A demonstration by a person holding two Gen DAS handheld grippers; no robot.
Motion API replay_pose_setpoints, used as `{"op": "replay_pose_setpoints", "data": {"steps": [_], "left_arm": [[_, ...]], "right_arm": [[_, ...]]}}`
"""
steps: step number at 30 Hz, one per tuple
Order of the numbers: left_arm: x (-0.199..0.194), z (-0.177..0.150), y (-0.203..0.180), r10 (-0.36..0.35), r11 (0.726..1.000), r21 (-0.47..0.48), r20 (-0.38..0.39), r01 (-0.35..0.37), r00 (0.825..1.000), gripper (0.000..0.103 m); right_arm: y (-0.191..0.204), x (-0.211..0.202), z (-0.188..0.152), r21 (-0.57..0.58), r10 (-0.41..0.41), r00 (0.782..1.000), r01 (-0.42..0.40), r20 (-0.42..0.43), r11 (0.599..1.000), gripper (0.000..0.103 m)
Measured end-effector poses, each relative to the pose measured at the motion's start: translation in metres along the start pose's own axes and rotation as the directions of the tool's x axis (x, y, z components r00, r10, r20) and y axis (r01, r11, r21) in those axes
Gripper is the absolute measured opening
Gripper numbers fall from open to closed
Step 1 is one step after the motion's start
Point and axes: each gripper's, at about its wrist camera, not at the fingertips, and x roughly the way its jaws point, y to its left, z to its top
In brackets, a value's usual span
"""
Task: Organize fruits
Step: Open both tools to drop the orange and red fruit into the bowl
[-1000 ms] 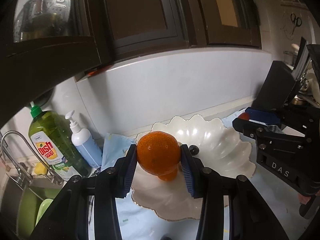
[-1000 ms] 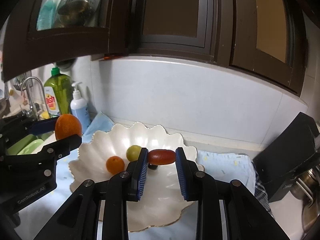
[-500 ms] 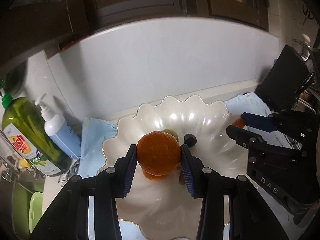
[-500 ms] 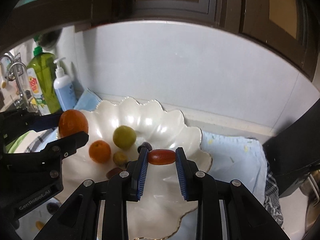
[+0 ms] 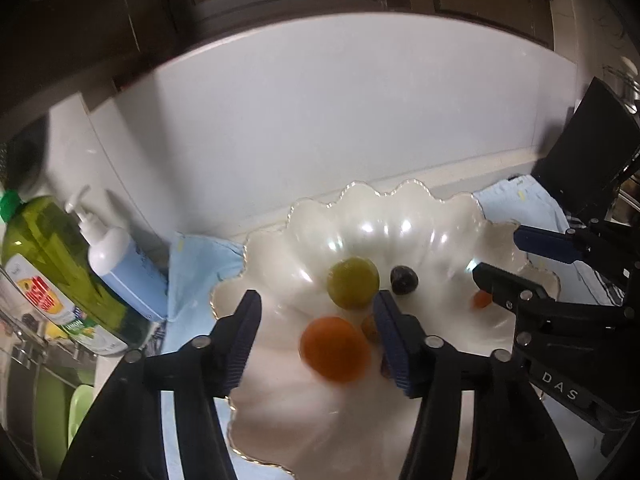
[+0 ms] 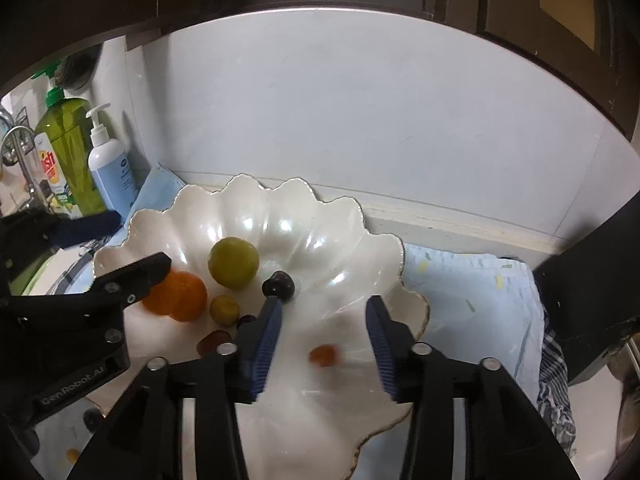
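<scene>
Both grippers hang over the white scalloped bowl (image 5: pixel 404 204), jaws opening. The left gripper (image 5: pixel 316 336) stands apart with the blurred orange (image 5: pixel 334 348) between its pads, touching neither. The right gripper (image 6: pixel 322 340) is likewise apart, with a small red fruit (image 6: pixel 323 355), blurred, between its pads and free of both. Near the bowl's middle lie a yellow-green round fruit (image 6: pixel 233 263), a dark cherry-like fruit (image 6: pixel 279 285) just beside it, and a small yellow fruit (image 6: pixel 224 309). The right wrist view alone shows a dark red oval fruit (image 6: pixel 213 342) nearer the bowl's front; the left wrist view hides most of it behind a finger. The bowl rests on a pale blue cloth (image 6: pixel 464 280) on the tabletop.
</scene>
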Motion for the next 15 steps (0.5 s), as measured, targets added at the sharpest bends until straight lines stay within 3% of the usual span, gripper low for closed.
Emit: {"op": "replay_pose_setpoints", "data": {"steps": [5, 15], "left_arm": [[-0.015, 0.001, 0.004, 0.050, 0.999, 0.006, 0.043, -0.050, 0.998, 0.070], [-0.057, -0.006, 0.014, 0.095, 0.995, -0.014, 0.113, -0.094, 0.989, 0.080]], "right_arm": [[0.001, -0.010, 0.001, -0.012, -0.008, 1.000, 0.009, 0.011, 1.000, 0.052], [0.010, -0.047, 0.000, -0.038, -0.006, 0.996, 0.009, 0.086, 0.999, 0.064]]}}
